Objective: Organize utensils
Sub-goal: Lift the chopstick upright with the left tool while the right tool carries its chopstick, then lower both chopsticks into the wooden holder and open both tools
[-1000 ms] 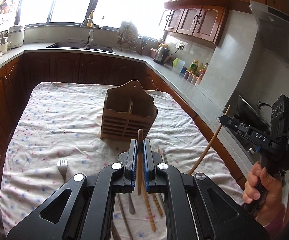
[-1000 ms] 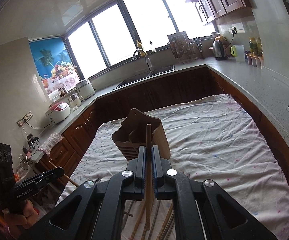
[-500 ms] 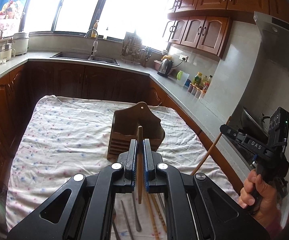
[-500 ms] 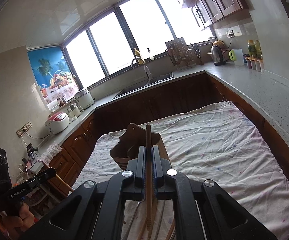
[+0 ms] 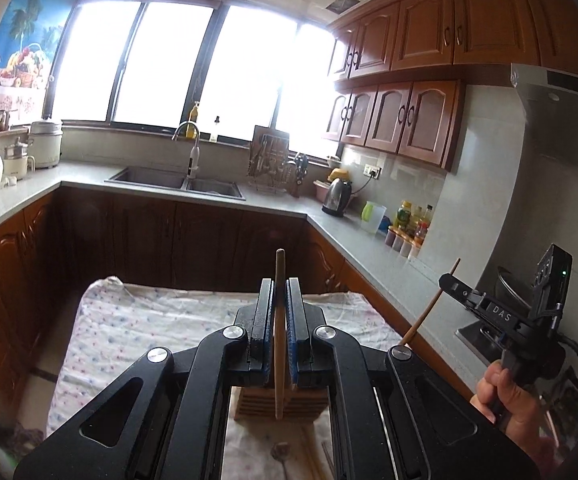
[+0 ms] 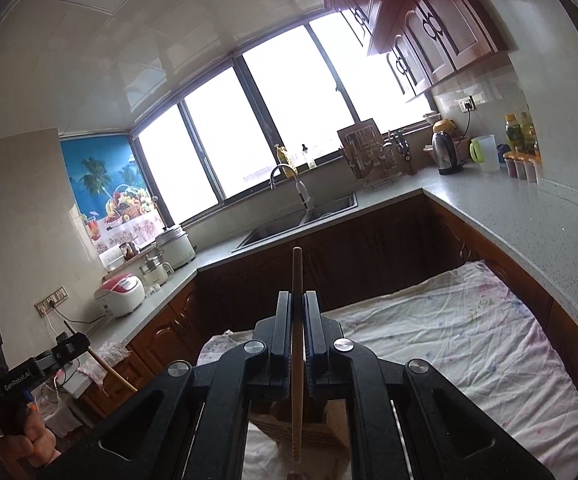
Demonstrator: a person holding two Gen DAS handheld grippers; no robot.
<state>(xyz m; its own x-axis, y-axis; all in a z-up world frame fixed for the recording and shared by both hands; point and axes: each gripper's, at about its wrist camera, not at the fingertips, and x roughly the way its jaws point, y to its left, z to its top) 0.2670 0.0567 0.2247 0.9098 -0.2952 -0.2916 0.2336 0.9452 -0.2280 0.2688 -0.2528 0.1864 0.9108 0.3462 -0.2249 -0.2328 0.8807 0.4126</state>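
Note:
My left gripper (image 5: 279, 286) is shut on a wooden chopstick (image 5: 278, 340) that stands upright between its blue pads. Below it, mostly hidden by the jaws, sits the slatted wooden utensil holder (image 5: 281, 402) on the cloth. My right gripper (image 6: 297, 298) is shut on a second wooden chopstick (image 6: 297, 360), also upright, above the same holder (image 6: 313, 428). The left wrist view shows the right gripper (image 5: 451, 280) at the right, held by a hand, its chopstick (image 5: 429, 312) slanting down. A spoon (image 5: 281, 450) and more chopsticks (image 5: 313, 460) lie on the cloth near the bottom edge.
A patterned cloth (image 5: 137, 320) covers the table. Dark wood cabinets and a grey counter (image 5: 281, 204) ring it, with a sink (image 5: 177, 180), kettle (image 5: 337, 198) and bottles (image 5: 413, 224). A stove and range hood (image 5: 561, 120) stand at the right. A rice cooker (image 6: 121, 296) sits on the left counter.
Both grippers have risen and tilted up with their chopsticks. The holder has slid down behind the jaws and the cloth, fork and loose utensils have mostly dropped out of view.

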